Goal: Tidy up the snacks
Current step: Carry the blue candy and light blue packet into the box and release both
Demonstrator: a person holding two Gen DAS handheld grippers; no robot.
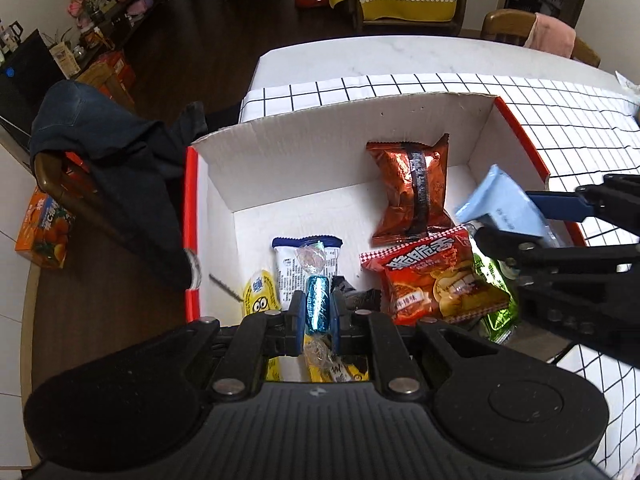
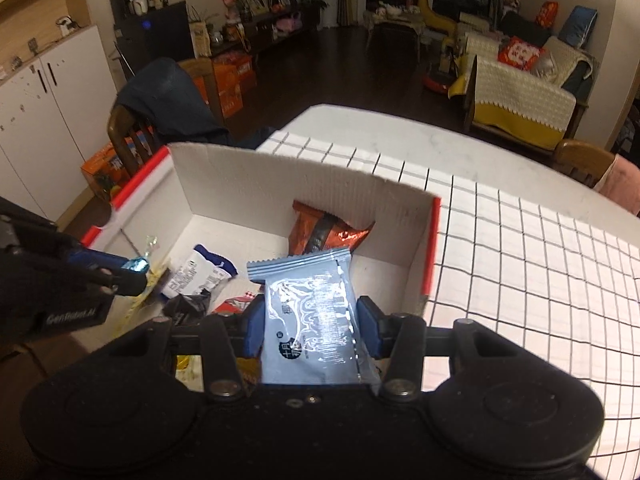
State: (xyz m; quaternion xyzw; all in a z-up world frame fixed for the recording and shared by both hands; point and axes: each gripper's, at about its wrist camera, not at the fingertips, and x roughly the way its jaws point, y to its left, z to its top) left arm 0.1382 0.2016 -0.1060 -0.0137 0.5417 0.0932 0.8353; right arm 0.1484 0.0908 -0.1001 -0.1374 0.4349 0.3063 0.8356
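Two Tongs Holding Snacks Over the Open Box

Two tongs are hovering over a white cardboard box with red outer edges [image 1: 224, 168], which is sitting on a desk covered with a white cloth with a black grid pattern [image 2: 520, 248].

Left tongs [image 1: 318, 312] are clamping a small candy in shiny blue foil with clear twisted ends [image 1: 317, 306], the blue pads pressing on both of its sides. The candy is hanging just above the near left part of the box.

Right tongs [image 2: 312, 326] are gripping a pale blue plastic snack packet [image 2: 310, 320], the pads closing on its two long edges. The packet is standing upright above the near right part of the box, its crimped top edge pointing away from the camera.

Several snacks are already lying inside the box. A crinkled orange-red foil packet with a dark band [image 1: 412, 188] is leaning toward the far wall. A red packet with a checked border [image 1: 432, 280] is lying near the front, partly covering a green packet [image 1: 494, 292]. A white packet with a blue top [image 1: 304, 264], a yellow packet with a cartoon face [image 1: 260, 294] and a small black wrapper [image 1: 356, 296] are clustering at the near left.

A wooden chair draped with dark blue clothing [image 1: 104, 148] is standing beside the box's left side.
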